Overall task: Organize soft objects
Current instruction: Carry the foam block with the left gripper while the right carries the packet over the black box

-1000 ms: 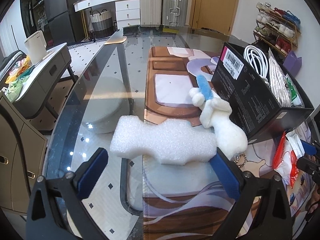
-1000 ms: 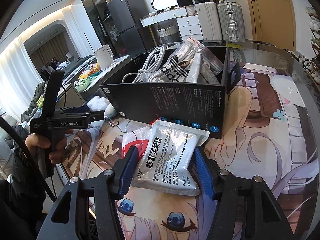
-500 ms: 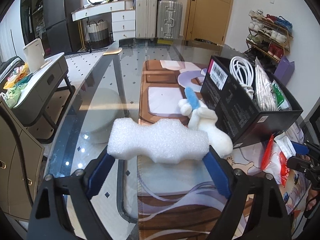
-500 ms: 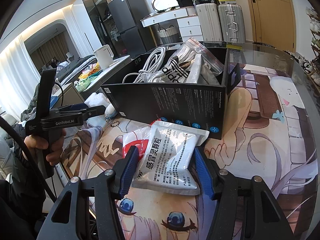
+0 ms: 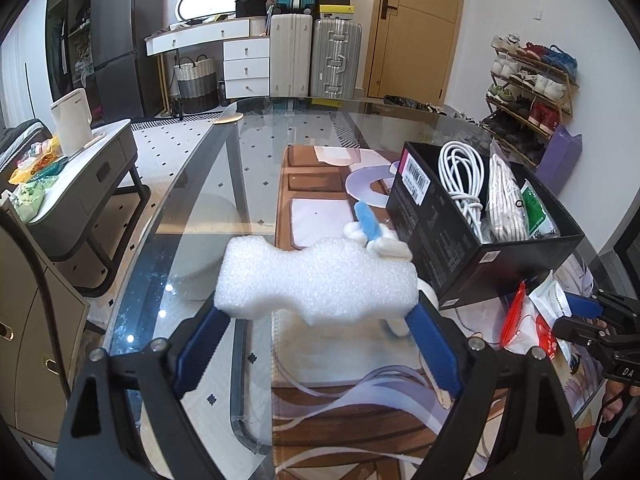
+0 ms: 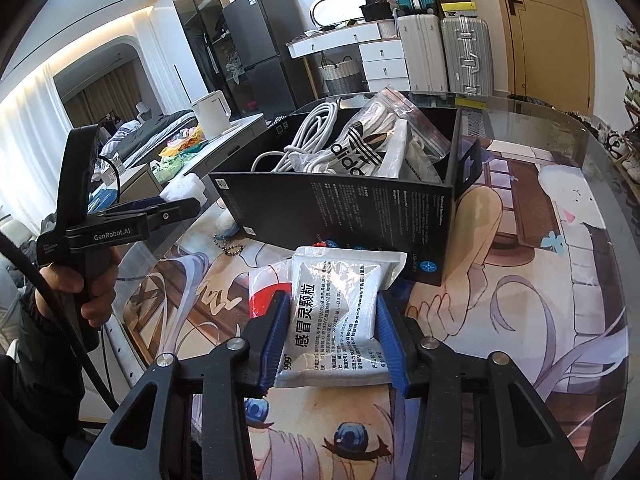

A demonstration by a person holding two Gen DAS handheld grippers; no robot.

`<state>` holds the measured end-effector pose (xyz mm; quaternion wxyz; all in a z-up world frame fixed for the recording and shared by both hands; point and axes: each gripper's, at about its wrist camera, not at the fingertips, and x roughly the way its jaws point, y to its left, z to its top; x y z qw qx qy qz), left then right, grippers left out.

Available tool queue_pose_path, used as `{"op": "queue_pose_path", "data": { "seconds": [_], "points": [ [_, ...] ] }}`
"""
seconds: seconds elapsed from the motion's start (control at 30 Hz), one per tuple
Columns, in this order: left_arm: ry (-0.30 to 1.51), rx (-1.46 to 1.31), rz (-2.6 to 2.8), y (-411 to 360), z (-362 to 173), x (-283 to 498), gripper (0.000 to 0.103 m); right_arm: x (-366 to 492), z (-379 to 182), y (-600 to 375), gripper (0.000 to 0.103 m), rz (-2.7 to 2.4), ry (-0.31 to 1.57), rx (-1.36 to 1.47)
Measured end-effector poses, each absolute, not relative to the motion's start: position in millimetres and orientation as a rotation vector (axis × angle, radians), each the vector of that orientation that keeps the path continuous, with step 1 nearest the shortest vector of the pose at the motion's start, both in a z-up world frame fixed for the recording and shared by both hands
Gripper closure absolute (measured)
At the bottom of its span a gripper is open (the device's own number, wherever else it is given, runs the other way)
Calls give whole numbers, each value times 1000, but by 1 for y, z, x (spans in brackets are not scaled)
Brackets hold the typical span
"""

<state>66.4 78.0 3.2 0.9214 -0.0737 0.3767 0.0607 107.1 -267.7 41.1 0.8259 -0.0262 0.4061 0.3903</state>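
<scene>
A white foam block (image 5: 316, 280) hangs a little above the glass table, and my left gripper (image 5: 316, 312) is shut on its two ends. Behind it lies a white plush toy (image 5: 376, 236) with a blue part, against the black box (image 5: 440, 240). In the right wrist view, my right gripper (image 6: 330, 298) is closing its jaws on a white medicine packet (image 6: 332, 312), and the blue pads press on its sides. The packet lies on the printed mat in front of the black box (image 6: 340, 208). A red and white pouch (image 6: 264, 288) lies partly under it.
The box holds a coiled white cable (image 5: 460, 176) and bagged fabric items (image 6: 360, 156). A bead chain (image 6: 230, 246) lies by the box's left corner. The printed mat (image 6: 520, 280) covers the table's right half. A person's hand (image 6: 72, 280) holds the left gripper.
The left gripper shut on the foam block and raised it off the glass. The right gripper's pads drew in onto the packet's sides; that hand stayed put.
</scene>
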Motion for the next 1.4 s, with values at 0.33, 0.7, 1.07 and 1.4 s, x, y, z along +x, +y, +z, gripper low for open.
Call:
{"op": "queue_pose_path", "data": {
  "seconds": [0.33, 0.7, 1.07, 1.4],
  "points": [
    [737, -140, 107, 69, 14, 61, 15, 103, 44, -271, 62, 835, 848, -51],
    [669, -105, 75, 55, 38, 54, 14, 96, 55, -277, 62, 854, 803, -36],
    [621, -87, 52, 44, 56, 48, 14, 83, 75, -283, 62, 925, 707, -28],
    [586, -73, 17, 29, 68, 55, 14, 82, 101, -289, 62, 911, 628, -9]
  ]
}}
